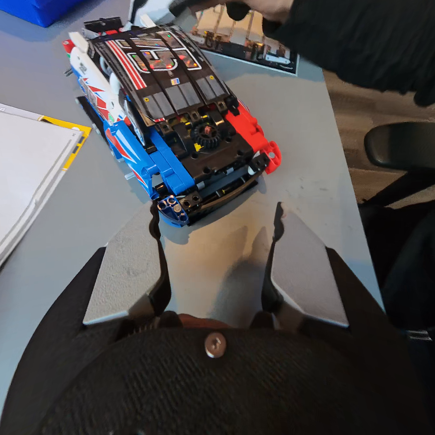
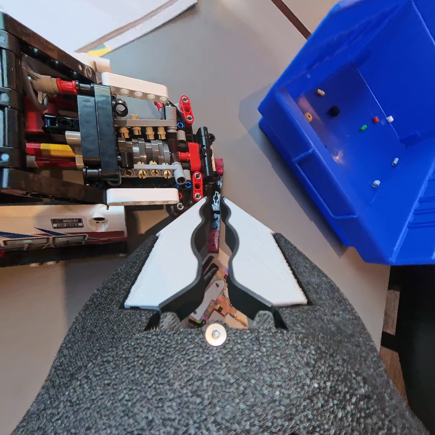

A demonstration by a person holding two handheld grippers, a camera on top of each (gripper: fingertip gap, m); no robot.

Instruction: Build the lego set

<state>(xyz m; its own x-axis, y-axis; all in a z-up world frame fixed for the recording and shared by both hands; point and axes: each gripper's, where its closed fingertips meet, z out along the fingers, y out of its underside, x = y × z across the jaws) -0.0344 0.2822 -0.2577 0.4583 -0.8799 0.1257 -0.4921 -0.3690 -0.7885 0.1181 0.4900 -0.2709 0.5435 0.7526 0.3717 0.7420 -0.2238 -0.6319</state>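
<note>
Two grippers share the work: left gripper (image 1: 216,211), jaws wide, waits by the car (image 1: 164,113); right gripper (image 2: 213,202) pinches a black front panel (image 2: 215,211), apparently to seat it.

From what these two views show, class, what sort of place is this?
Probably an office or hobby work desk: a smooth grey tabletop carries a nearly built black, blue and red toy-brick race car, an open white instruction booklet and a blue plastic parts bin.
</note>
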